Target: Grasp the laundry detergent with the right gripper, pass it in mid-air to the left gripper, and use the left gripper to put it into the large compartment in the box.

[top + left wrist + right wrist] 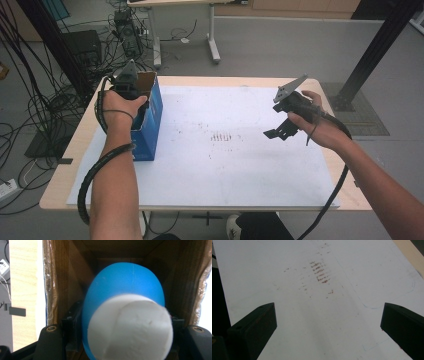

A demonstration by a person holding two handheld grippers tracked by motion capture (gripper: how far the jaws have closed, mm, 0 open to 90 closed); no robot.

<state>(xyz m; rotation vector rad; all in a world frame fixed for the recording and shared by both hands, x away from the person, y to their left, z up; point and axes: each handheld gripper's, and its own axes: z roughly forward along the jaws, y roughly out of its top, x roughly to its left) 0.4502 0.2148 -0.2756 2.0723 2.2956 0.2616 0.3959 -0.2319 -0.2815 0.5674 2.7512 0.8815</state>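
Grey floor beyond, with tangled cables at far left and the legs of another table at the far side. In the middle, a pale wooden surface under a white sheet, marked near its centre by a patch of reddish-brown smudges, seen again in the right gripper view beside a thin blue outline.

At the left of the sheet, standing upright, an open blue box with brown cardboard inside. Reaching down into its open top, the left hand-held gripper, held by the left hand. In the left gripper view, clamped on a blue ball between the black jaws, inside the box, with a white round-ended piece in front of the ball, nearest the camera. Cannot tell whether ball and white piece are one thing.

At the right, raised above the sheet, the right hand-held gripper in the right hand, a grey plate on top, cable trailing off the near edge. Jaws spread wide and holding nothing, pointed down at the sheet, well apart from the box.
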